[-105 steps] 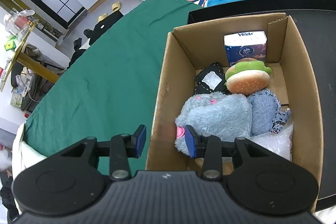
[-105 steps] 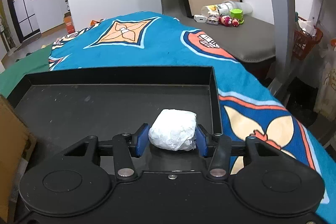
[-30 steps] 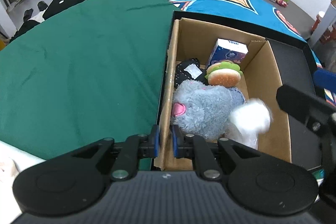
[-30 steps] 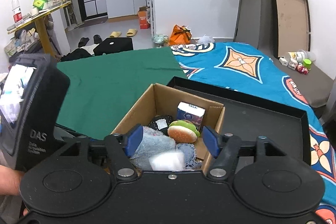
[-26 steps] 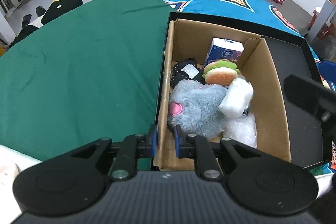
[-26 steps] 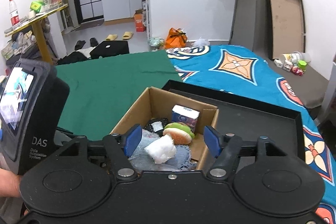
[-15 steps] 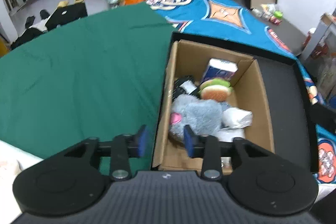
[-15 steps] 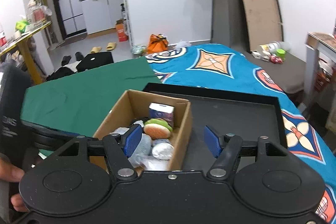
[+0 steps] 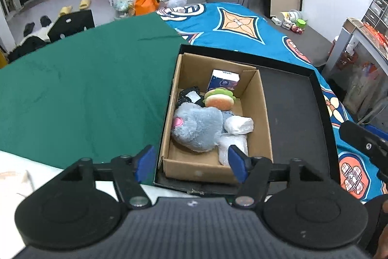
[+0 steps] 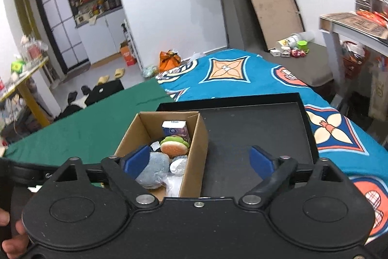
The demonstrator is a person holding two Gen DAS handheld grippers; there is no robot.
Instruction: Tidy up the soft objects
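- Inside the cardboard box (image 9: 264,128), on the black tray (image 9: 293,113): white bundle (image 9: 238,125) beside the grey plush (image 9: 197,129), long axis across the box.
- Left tool (image 9: 191,160) spread, empty, nearer; box straight ahead, below.
- Right tool (image 10: 198,159) spread, empty; box ahead-left.
- Judgement: the tray looks bare, so sorting seems near done.

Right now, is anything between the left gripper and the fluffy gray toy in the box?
Only the box's near cardboard wall. The left gripper hangs open above and short of the cardboard box, and the gray plush toy lies uncovered at the top of the pile, so from above nothing visible blocks it.
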